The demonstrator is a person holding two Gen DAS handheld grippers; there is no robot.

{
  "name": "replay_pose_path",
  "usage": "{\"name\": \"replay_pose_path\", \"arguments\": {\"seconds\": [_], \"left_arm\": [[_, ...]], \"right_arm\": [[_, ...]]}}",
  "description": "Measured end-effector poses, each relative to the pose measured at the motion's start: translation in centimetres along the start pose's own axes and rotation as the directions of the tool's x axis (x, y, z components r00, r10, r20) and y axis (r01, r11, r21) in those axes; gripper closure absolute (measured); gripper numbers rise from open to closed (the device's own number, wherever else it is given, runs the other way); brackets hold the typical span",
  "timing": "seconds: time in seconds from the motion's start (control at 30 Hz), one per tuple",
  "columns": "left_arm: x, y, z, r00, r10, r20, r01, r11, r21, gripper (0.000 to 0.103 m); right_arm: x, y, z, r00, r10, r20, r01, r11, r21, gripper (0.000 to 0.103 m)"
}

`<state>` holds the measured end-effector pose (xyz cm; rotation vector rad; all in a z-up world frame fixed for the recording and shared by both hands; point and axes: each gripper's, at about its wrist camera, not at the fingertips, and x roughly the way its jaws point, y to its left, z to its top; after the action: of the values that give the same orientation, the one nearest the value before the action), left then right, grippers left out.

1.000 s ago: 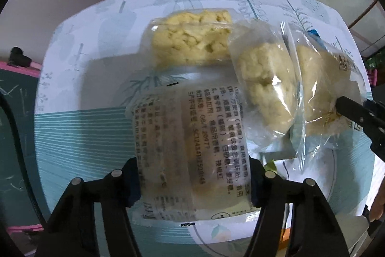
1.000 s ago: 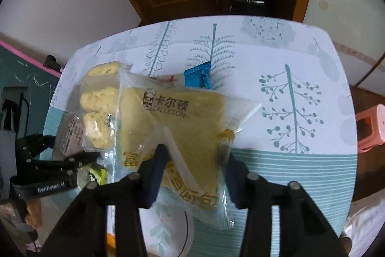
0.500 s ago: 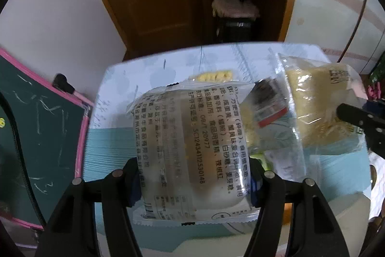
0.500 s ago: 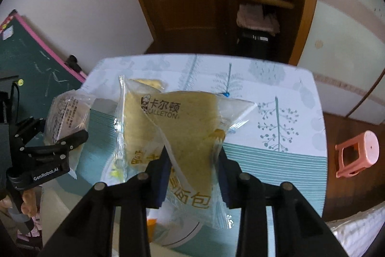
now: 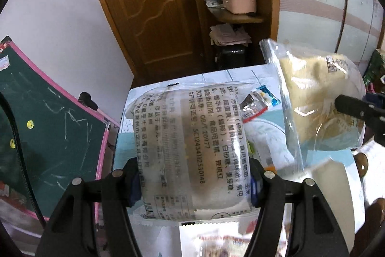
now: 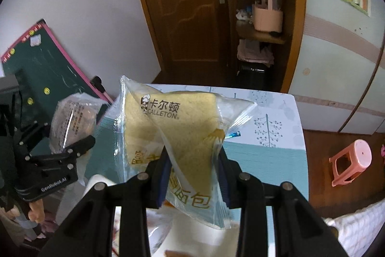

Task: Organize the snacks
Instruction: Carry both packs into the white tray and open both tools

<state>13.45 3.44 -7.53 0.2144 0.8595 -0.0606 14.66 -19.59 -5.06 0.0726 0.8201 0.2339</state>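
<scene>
Left gripper (image 5: 193, 181) clamped on a clear snack packet (image 5: 190, 151), pinched between both fingers, printed back facing up. Right gripper (image 6: 192, 175) clamped on a bread bag (image 6: 173, 131), wedged between its fingers. Both lifted above the table (image 6: 272, 136), side by side.

Beyond the jaws, a brown wooden door (image 6: 192, 4) (shut), white wall (image 6: 84, 4), pink stool (image 6: 352, 161) off right on brown floor (image 6: 336, 143).
</scene>
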Motion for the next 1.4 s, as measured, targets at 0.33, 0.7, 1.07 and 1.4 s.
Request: {"name": "replay_pose_path", "arguments": {"seconds": [0.33,0.7,1.07,1.4], "left_arm": [[-5.9,-1.0,-5.3,0.999,0.003,0.044,-0.004,1.0,0.02,0.039],[-7.8,-1.4,-9.6,0.998,0.031,0.062,-0.031,0.999,-0.006,0.038],[-7.1,-2.0,-12.7,0.999,0.036,0.035,-0.036,0.999,-0.009,0.038],[-3.4,-3.1,-16.5,0.996,-0.029,-0.081,0.028,1.0,-0.008,0.037]], "right_arm": [[-5.5,1.4,-5.0,0.998,0.014,0.067,-0.021,0.995,0.1,0.068],[-7.2,2.9,-11.4,0.999,0.013,0.052,-0.022,0.983,0.181,0.068],[-7.6,2.7,-14.6,0.999,-0.04,0.029,0.032,0.977,0.211,0.067],[-4.9,1.1,-17.0,0.994,-0.09,-0.066,0.104,0.962,0.251,0.066]]}}
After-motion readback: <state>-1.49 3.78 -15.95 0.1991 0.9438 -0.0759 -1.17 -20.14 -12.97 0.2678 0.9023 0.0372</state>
